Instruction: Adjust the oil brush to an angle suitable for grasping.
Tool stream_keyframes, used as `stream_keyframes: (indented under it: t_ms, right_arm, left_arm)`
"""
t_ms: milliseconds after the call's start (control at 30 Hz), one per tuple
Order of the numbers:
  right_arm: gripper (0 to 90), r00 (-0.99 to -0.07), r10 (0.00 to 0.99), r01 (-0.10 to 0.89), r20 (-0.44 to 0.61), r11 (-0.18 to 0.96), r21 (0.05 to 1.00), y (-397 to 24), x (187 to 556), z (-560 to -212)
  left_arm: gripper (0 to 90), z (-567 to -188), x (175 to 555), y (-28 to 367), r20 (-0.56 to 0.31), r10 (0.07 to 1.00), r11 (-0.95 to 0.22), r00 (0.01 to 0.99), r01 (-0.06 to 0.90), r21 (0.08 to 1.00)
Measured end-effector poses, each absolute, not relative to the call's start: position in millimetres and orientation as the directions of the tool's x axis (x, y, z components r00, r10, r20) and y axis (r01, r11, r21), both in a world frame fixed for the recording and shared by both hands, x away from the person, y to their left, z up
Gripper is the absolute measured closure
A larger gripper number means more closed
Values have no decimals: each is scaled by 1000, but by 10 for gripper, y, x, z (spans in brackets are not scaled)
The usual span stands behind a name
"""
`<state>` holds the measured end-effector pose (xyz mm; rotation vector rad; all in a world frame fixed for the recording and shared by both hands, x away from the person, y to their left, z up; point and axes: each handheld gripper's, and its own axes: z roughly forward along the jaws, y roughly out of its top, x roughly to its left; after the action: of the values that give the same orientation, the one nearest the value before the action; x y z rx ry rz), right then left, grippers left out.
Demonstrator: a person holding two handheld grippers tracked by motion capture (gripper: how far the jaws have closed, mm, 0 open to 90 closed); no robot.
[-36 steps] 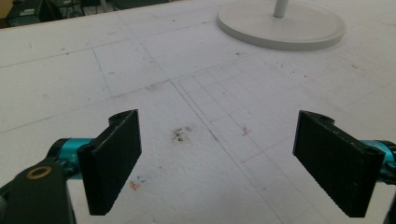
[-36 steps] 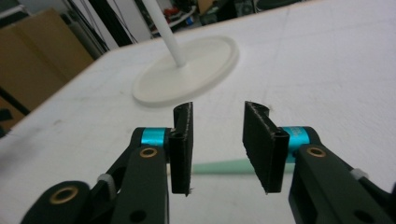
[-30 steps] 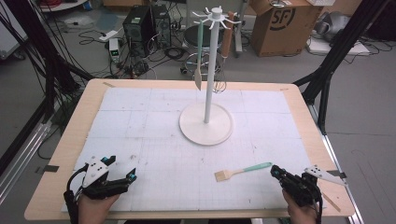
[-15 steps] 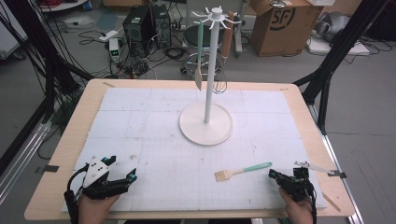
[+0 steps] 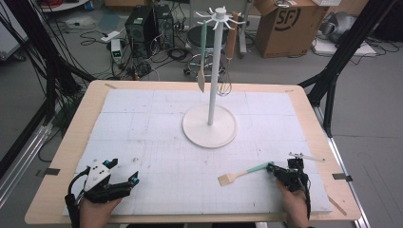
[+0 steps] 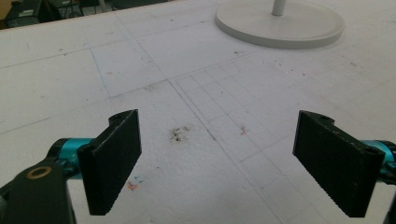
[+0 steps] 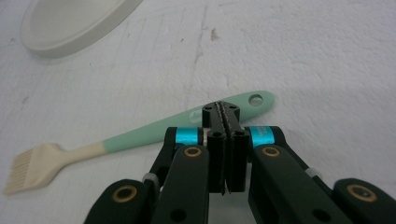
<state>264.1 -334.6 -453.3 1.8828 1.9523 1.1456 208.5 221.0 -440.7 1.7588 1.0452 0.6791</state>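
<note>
Brush lying flat near the counter's front right corner, bristles toward the middle, mint handle end toward the right edge. Right tongs pressed together with nothing between them, tips just at the handle near its hanging hole; whether touching, cannot tell. Left tongs spread wide and empty over bare foam near the front left corner.

Risks, as judged: pushing in closed likely to shove or spin the handle toward the right edge instead of gripping. Opening too late likely to ride over the flat handle and dig into the foam. Thin, low handle prone to slipping from a shallow pinch. Later, swinging bristles likely to knock the spatula hanging on the white rack.
</note>
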Motion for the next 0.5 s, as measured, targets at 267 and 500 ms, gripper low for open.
stream_keyframes:
  t_ms: [267, 500]
  right_arm:
    - [897, -184, 904, 773, 386, -109, 624, -3243, 2801, -4542]
    - [897, -183, 894, 782, 410, -120, 612, -3160, 2909, -4546]
  left_arm:
    - [159, -4410, 2089, 2215, -5, 877, -189, 481, 353, 916]
    - [159, -4414, 2093, 2216, -3, 877, -192, 481, 356, 915]
